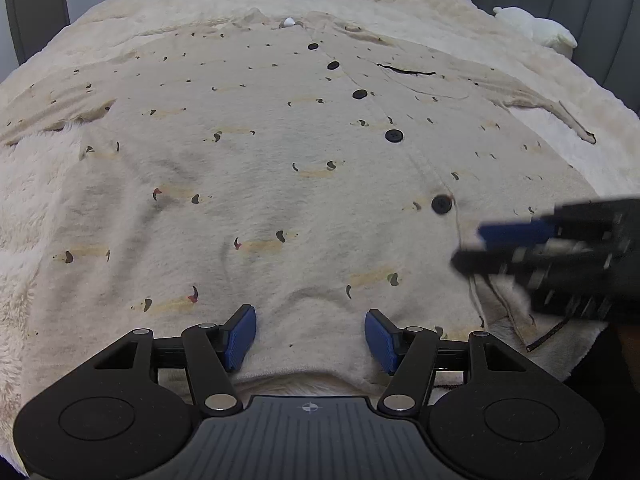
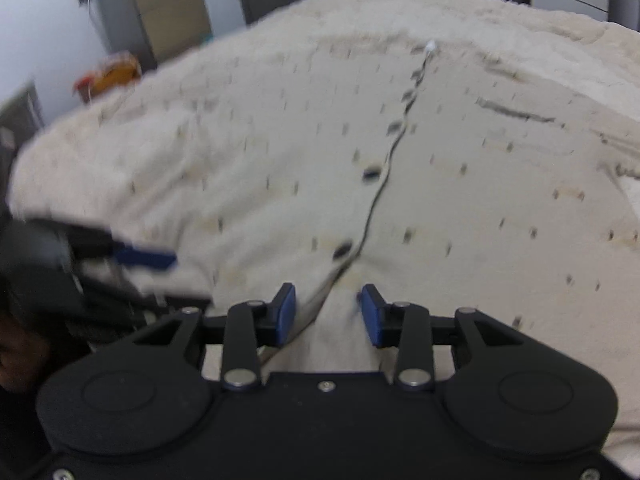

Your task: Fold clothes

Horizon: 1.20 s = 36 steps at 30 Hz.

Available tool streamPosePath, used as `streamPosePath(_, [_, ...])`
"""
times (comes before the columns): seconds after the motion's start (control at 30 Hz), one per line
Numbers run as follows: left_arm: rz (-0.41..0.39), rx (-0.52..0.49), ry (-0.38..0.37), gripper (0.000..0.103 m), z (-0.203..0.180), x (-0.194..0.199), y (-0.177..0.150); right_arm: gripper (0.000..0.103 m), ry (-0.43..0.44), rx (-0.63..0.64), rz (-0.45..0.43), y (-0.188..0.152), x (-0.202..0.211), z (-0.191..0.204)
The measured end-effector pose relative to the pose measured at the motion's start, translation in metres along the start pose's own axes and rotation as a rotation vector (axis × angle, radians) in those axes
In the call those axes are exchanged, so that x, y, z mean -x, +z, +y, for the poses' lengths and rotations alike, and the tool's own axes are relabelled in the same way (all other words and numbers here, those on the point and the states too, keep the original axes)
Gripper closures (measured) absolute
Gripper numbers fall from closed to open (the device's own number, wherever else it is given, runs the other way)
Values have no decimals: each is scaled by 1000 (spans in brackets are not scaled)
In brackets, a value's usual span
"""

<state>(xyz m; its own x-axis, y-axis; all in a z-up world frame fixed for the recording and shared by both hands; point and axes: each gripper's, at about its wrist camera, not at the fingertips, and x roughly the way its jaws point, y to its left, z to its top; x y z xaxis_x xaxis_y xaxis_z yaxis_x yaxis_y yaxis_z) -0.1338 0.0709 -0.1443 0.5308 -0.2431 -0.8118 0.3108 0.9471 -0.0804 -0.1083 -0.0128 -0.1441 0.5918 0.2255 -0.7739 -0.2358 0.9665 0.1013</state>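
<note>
A cream button-up shirt [image 1: 280,140] printed with small dogs lies spread flat, front up, collar at the far end. A row of black buttons [image 1: 441,204] runs down its placket. My left gripper [image 1: 311,338] is open over the near hem, with cloth rising between its blue pads. My right gripper [image 2: 329,314] is open over the hem at the placket, a fold of the shirt [image 2: 480,200] between its pads. In the left wrist view the right gripper [image 1: 470,248] shows blurred at the right. The left gripper [image 2: 172,276] appears blurred at the left of the right wrist view.
The shirt rests on a fluffy cream blanket [image 1: 40,200] covering a bed. A white plush item [image 1: 536,28] sits at the far right by a grey headboard [image 1: 592,12]. Beyond the bed's far left are a cabinet [image 2: 160,4] and an orange object [image 2: 108,74].
</note>
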Motion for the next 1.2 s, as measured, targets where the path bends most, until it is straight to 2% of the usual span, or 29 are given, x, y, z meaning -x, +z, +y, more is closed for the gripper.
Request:
streamPosePath(0.13, [-16,17,-18,47,5,10,11,66,-13,17,18,-12,3,2])
streamPosePath(0.2, [-62,48,-41,47,15,27,26,66,-5,31,40,-15,8,4])
streamPosePath(0.33, [-95,51,-49,46,27,39,39,67,3,68,52,-16,24,10])
streamPosePath(0.4, [-84,44,-39,45,32,36,43,67,21,40,-2,-9,38,11])
streamPosePath(0.47, [-23,40,-44,45,35,25,37,67,34,13,-57,2,45,14])
streamPosePath(0.5, [40,24,-55,45,34,13,30,67,44,8,-83,8,44,16])
streamPosePath(0.57, [121,-42,-94,45,26,4,17,67,52,16,-103,17,36,19])
streamPosePath(0.63, [113,-16,-177,46,39,20,20,67,59,45,-102,26,16,28])
streamPosePath(0.67, [107,-1,-196,46,45,24,23,67,70,61,-76,27,3,33])
streamPosePath(0.73, [47,100,-217,45,86,47,40,67,76,88,-15,23,-16,43])
streamPosePath(0.83, [-67,277,-150,38,177,68,67,66,86,123,34,9,-25,52])
streamPosePath(0.9, [-124,430,-66,38,249,64,76,66,74,167,46,2,-21,59])
streamPosePath(0.97, [-185,633,5,39,337,47,76,66,75,178,59,3,-16,63])
streamPosePath(1.07, [-278,890,60,40,428,23,69,66,88,154,41,14,-6,66])
streamPosePath(1.17, [-348,1106,21,40,490,-2,59,66,87,160,-23,31,-3,75])
streamPosePath(1.2, [-363,1148,4,44,500,-7,56,65,89,161,-31,35,-5,77])
